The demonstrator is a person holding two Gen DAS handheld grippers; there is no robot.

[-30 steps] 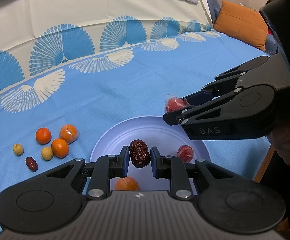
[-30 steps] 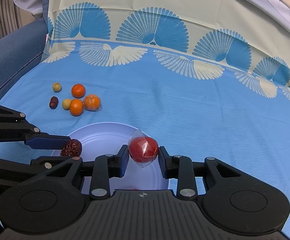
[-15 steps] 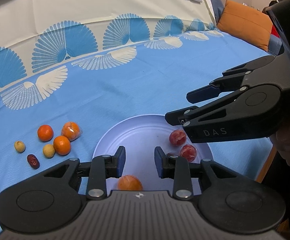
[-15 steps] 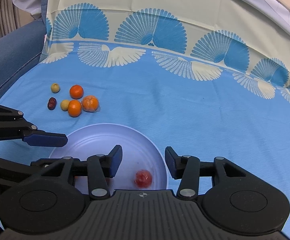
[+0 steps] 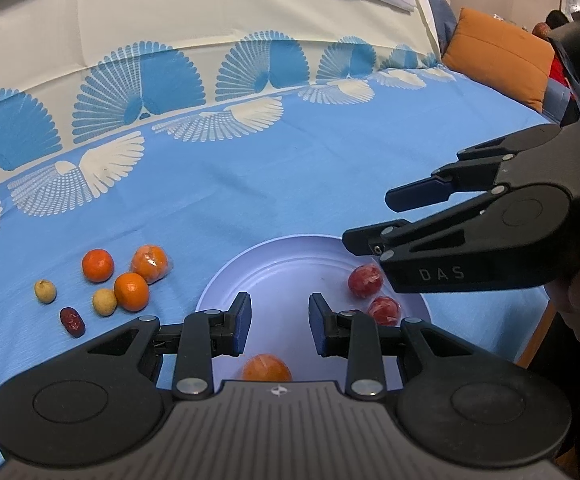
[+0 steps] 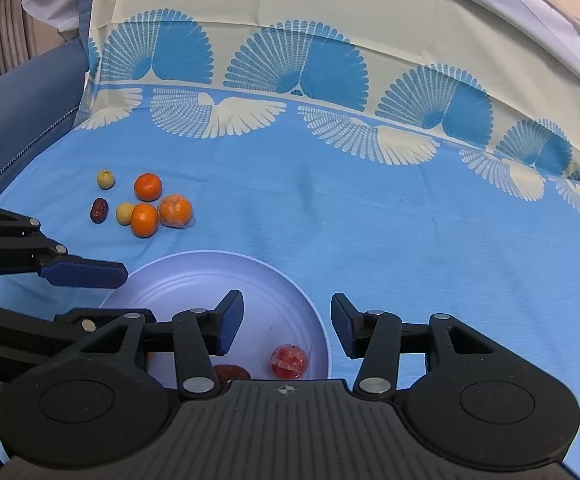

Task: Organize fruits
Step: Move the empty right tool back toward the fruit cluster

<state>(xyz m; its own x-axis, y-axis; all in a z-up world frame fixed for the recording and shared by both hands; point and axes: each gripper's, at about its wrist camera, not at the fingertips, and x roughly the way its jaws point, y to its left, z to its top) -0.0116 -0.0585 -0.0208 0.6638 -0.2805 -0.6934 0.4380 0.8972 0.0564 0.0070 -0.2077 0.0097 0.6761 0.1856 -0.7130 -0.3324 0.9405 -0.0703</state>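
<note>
Both fruits now on plate [image 5: 274, 256]

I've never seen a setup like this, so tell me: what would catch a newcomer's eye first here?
Probably the two black grippers, left and right, both open over a pale plate near the front of the blue cloth. A few red and orange fruits lie on the plate, while a bright cluster of oranges and smaller fruits sits on the cloth to its left.

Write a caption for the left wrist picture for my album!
Open left hand-held gripper over a plate with two wrapped red fruits, oranges waiting on blue cloth.
</note>
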